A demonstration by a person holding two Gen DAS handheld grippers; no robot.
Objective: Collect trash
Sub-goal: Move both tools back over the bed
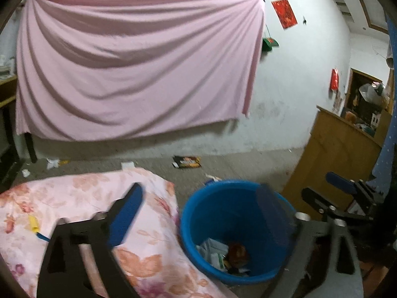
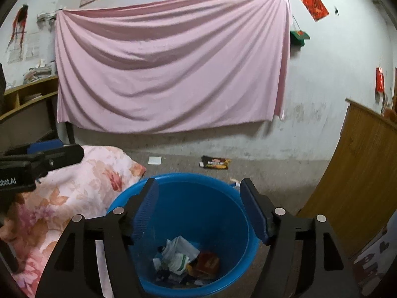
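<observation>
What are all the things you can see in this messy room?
bucket: one, blue, on the floor beside the floral bedding, trash inside
trash in bucket: several pieces, white and orange-brown, at the bottom
snack wrapper: one, black and orange, on the floor near the wall
white paper: one, on the floor near the wall
floral bedding: one, pink, left of the bucket
pink sheet: one, hung on the wall
wooden cabinet: one, brown, at the right
left gripper: one, black with blue pads, open, empty
right gripper: one, black with blue pads, open above the bucket, empty
</observation>
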